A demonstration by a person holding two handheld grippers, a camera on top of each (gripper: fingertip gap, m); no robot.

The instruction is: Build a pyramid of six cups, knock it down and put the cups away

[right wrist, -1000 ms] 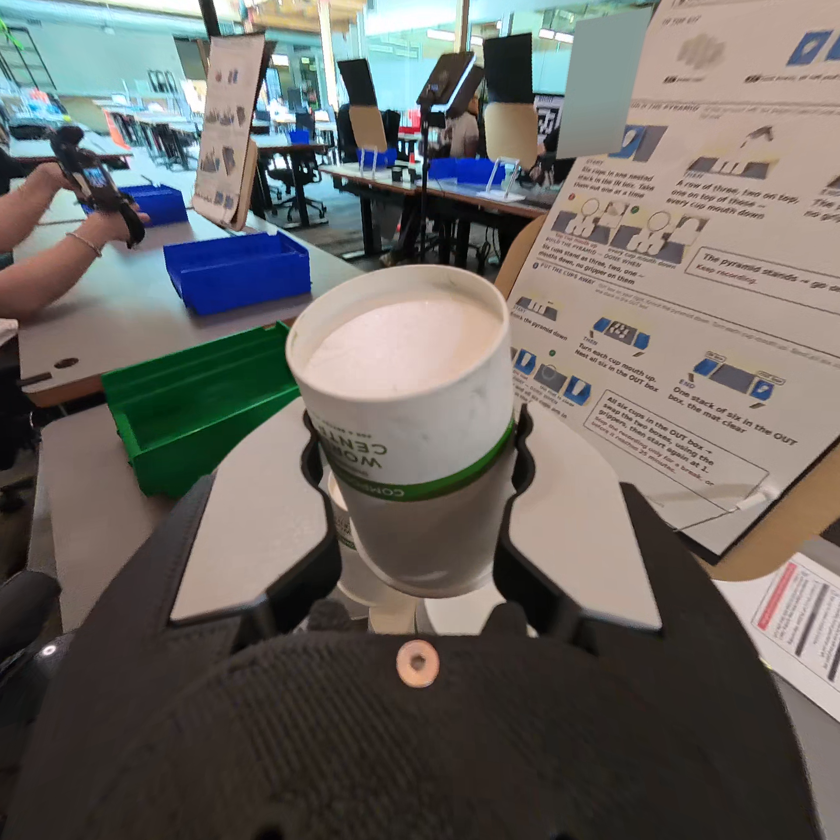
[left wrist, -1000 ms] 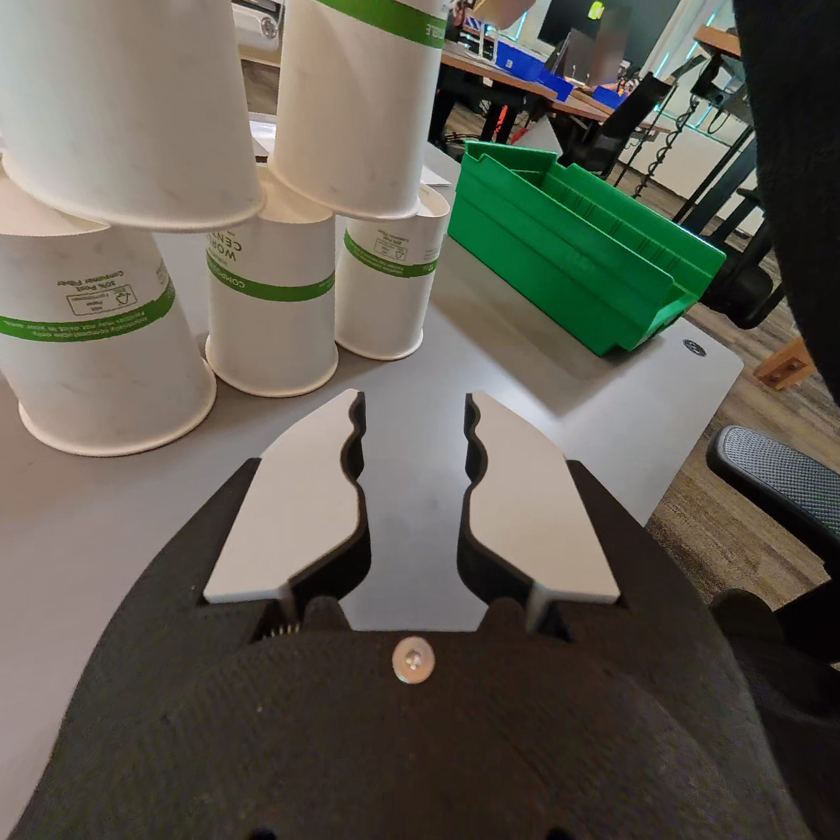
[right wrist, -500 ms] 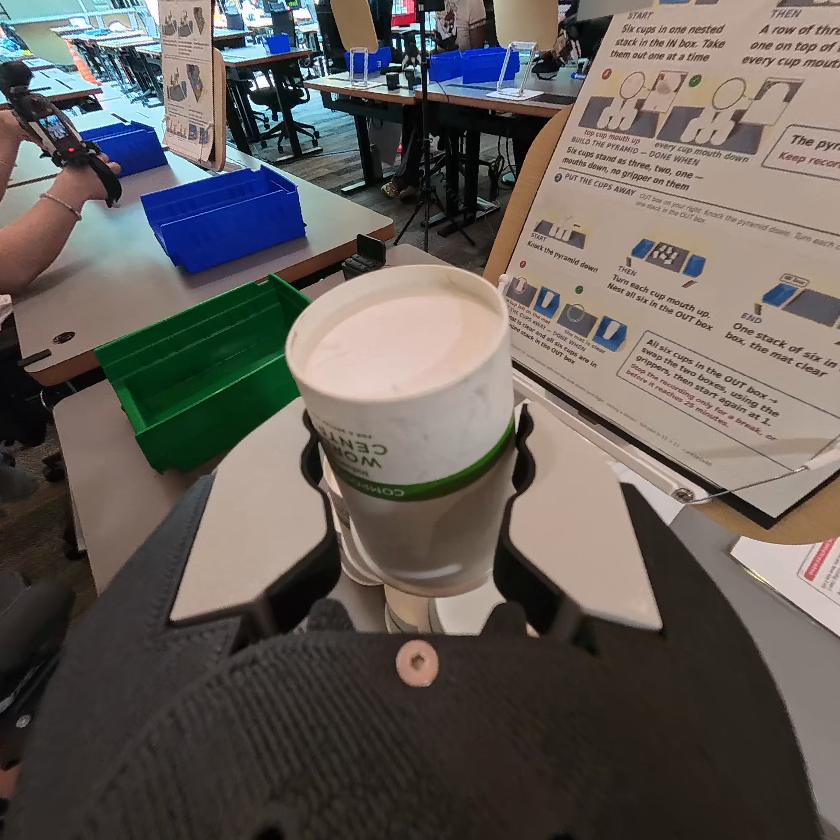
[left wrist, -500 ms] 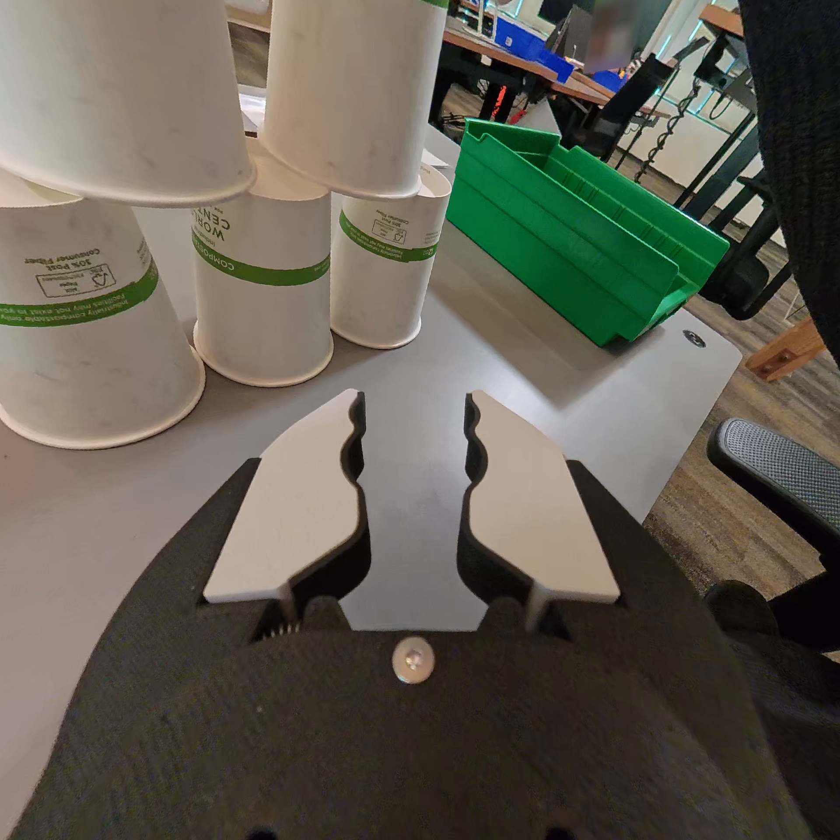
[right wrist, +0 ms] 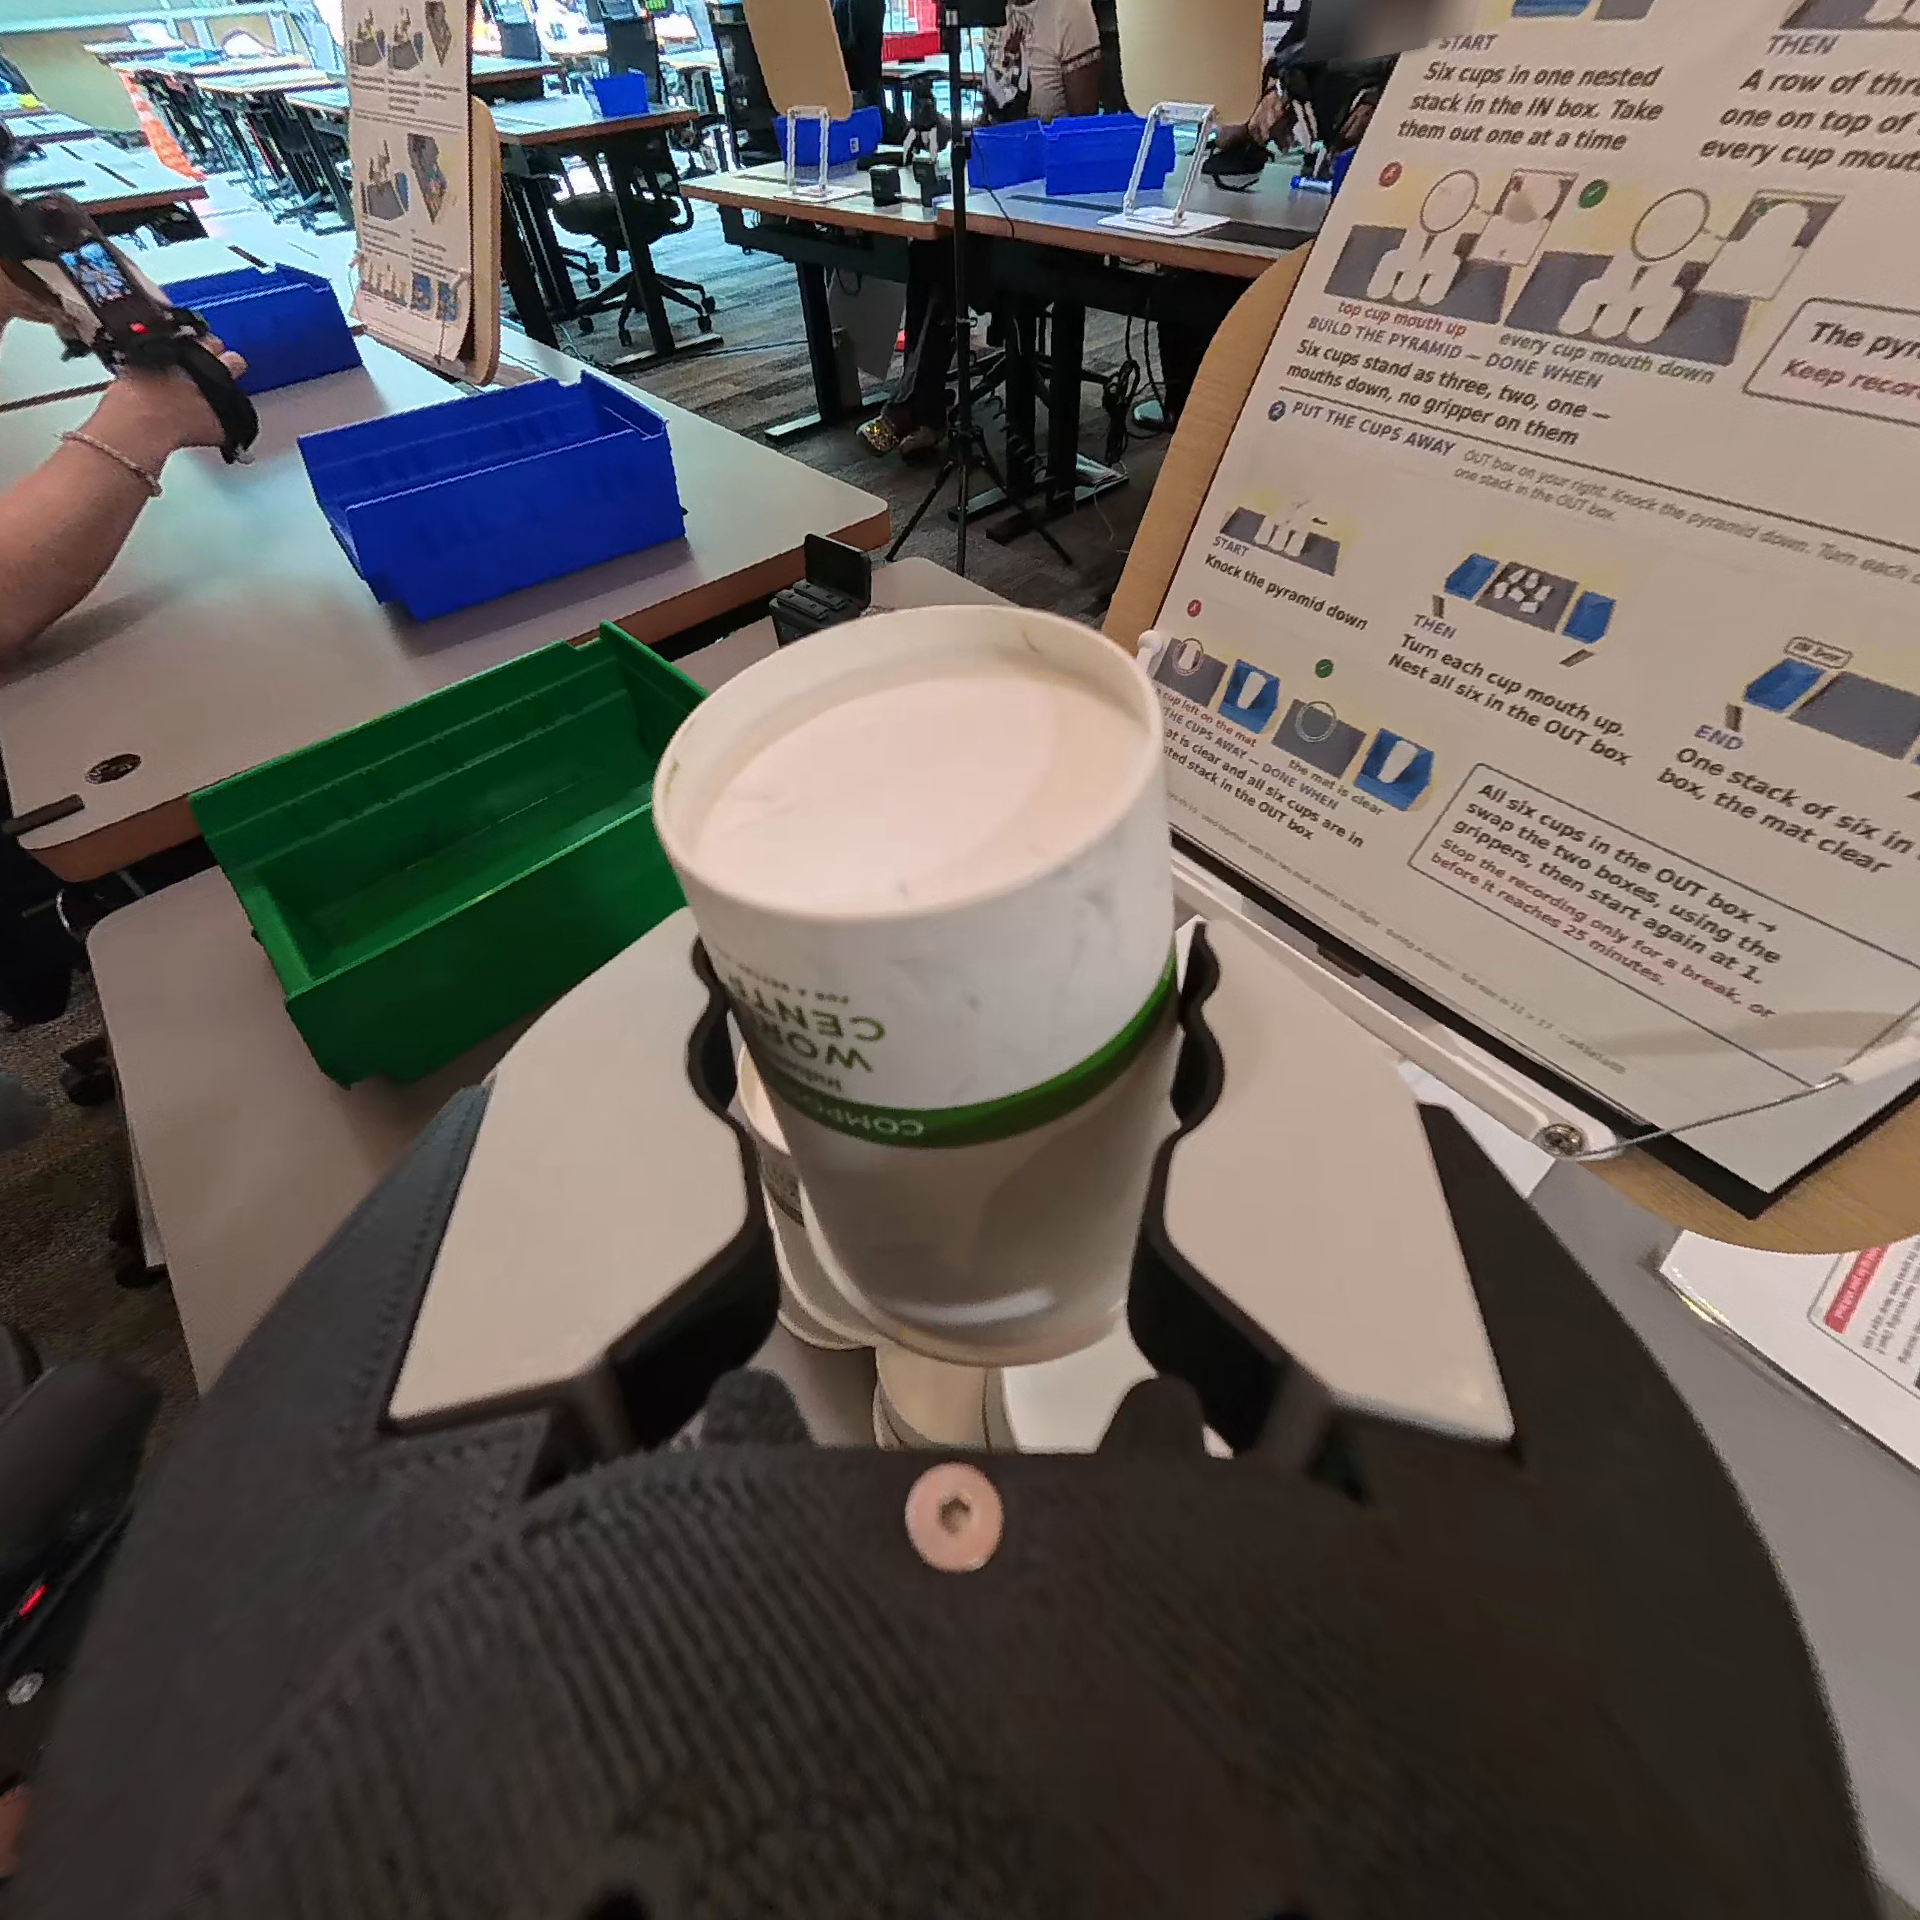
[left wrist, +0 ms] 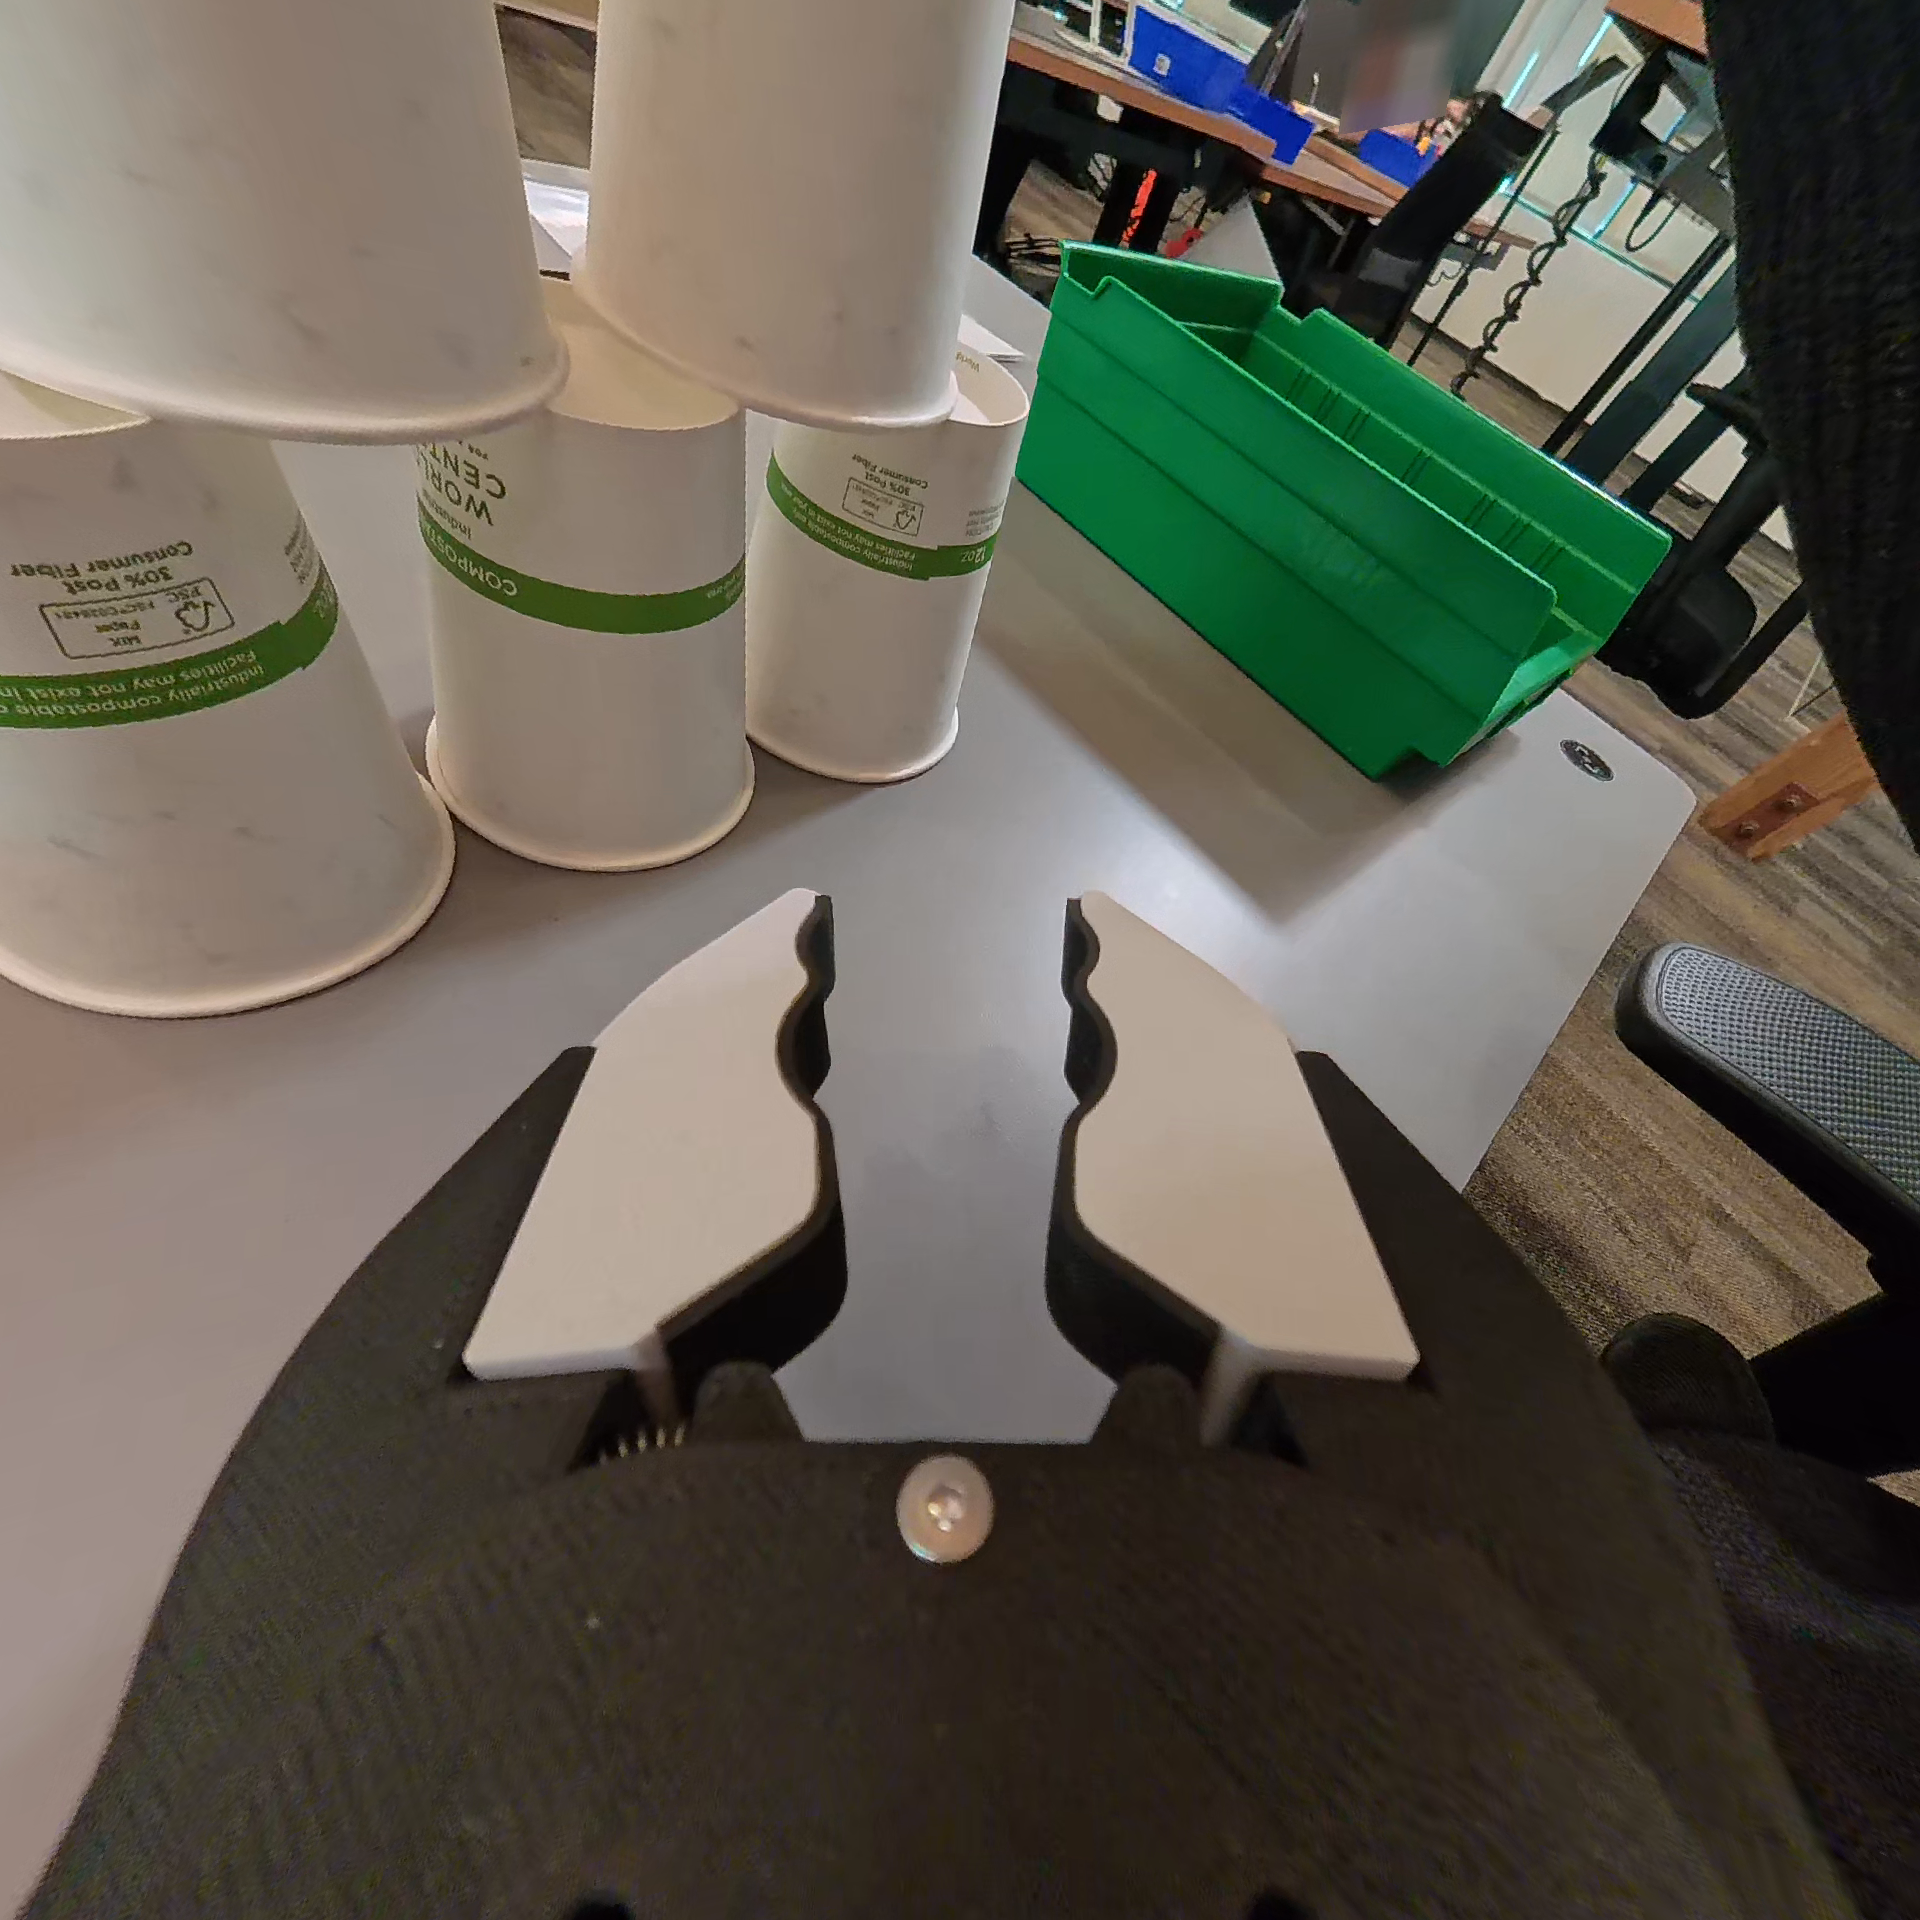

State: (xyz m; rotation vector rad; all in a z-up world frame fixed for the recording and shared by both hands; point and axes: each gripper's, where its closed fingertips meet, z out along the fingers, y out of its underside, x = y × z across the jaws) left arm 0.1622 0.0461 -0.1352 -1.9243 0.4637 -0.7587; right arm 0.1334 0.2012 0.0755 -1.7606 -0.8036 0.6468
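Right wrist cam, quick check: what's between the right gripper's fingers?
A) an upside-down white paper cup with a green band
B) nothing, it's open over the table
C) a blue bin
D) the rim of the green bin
A: the right gripper is shut on the white paper cup, whose closed base faces the camera; the green bin sits apart on the table, to the left.

Both views are evenly lit from overhead indoor light. A soft shadow falls on the grey tabletop (left wrist: 1195,790) at 5 o'clock of the green bin (left wrist: 1309,540). Wide-angle distortion bends the edges, stretching the instruction board (right wrist: 1558,623) at 2 o'clock. Slight blur softens the periphery; the background at 12 o'clock is dimmer.
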